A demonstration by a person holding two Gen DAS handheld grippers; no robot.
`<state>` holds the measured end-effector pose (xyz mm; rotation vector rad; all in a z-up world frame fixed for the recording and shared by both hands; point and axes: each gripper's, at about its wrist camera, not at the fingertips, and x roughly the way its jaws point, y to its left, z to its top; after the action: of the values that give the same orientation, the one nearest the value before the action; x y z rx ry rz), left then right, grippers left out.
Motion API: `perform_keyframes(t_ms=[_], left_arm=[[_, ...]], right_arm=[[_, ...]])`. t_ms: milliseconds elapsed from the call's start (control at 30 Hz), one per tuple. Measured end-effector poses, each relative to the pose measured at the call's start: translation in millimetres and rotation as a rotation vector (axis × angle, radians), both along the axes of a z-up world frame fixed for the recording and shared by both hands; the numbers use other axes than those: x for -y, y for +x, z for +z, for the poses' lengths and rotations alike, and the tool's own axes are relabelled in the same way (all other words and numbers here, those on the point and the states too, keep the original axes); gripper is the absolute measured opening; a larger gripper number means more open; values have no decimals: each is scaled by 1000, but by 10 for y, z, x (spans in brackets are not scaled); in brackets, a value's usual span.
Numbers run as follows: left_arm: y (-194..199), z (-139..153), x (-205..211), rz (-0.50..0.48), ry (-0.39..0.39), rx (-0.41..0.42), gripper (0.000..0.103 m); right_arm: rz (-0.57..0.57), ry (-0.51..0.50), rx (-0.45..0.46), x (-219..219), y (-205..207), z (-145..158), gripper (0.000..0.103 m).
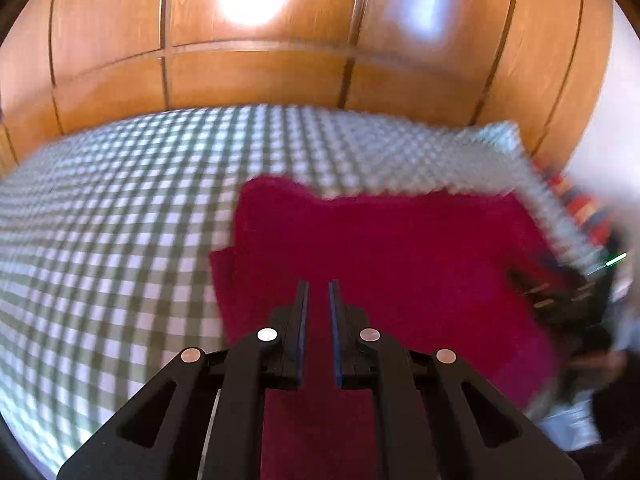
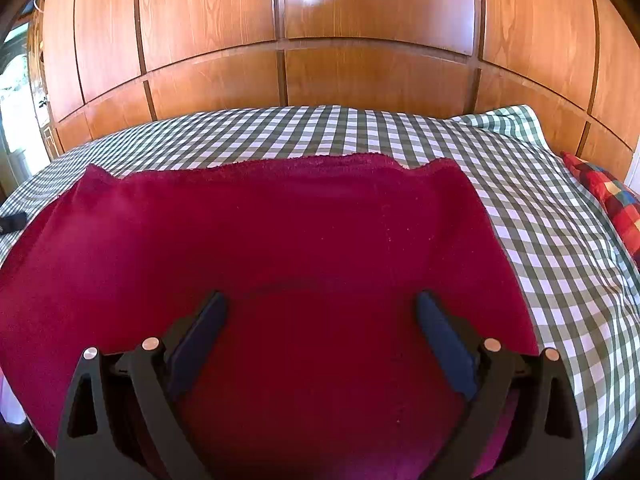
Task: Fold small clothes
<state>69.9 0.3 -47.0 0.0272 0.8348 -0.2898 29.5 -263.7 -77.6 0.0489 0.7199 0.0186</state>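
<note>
Left gripper [image 1: 319,286]: black moulded plastic fingers with round metal rivets and thin blue pads, jaws drawn together to a narrow slit, nothing visibly pinched between the tips. Directly beneath and ahead of it, a crimson cloth [image 1: 400,248] of napped, fleece-like texture, lying flat in a roughly rectangular shape with a wavy far edge; picture blurred, so finer weave not readable. Left of and beyond the fingers, a green-and-white gingham sheet [image 1: 120,208], smooth woven cotton look, covering the bed. Far beyond, glossy orange-brown wood panels [image 1: 260,76] with dark vertical and horizontal seams and bright glare patches. Right gripper [image 2: 320,300]: same black frame, broad dark-blue pads [image 2: 444,340] spread wide apart, tilted down over the crimson cloth, pads apart from each other with only fabric surface showing between them; contact with the fabric not determinable. Crimson cloth filling the area below, ahead and left of this gripper, its rough far hem ahead. To the right, gingham sheet, then a red multicolour checked pillow [image 2: 612,196] at the far right edge.
</note>
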Motion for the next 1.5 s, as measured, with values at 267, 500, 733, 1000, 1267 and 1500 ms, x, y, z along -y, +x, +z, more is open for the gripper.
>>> perform_keyframes(t_ms=[267, 500, 733, 1000, 1267, 1500], left_arm=[[-18, -334, -79, 90, 18, -23, 8], [-83, -306, -99, 96, -6, -24, 8], [-83, -312, -140, 97, -33, -24, 8], [-113, -311, -164, 101, -48, -20, 8], [-114, -315, -163, 99, -43, -20, 8], [-105, -316, -170, 96, -47, -18, 8]], right_arm=[[6, 11, 2, 22, 14, -7, 96], [-2, 32, -56, 34, -1, 64, 96], [-32, 86, -90, 275, -279, 332, 94], [-137, 141, -169, 777, -706, 353, 71], [-92, 136, -211, 718, -826, 346, 14], [-99, 117, -260, 812, -859, 119, 12]])
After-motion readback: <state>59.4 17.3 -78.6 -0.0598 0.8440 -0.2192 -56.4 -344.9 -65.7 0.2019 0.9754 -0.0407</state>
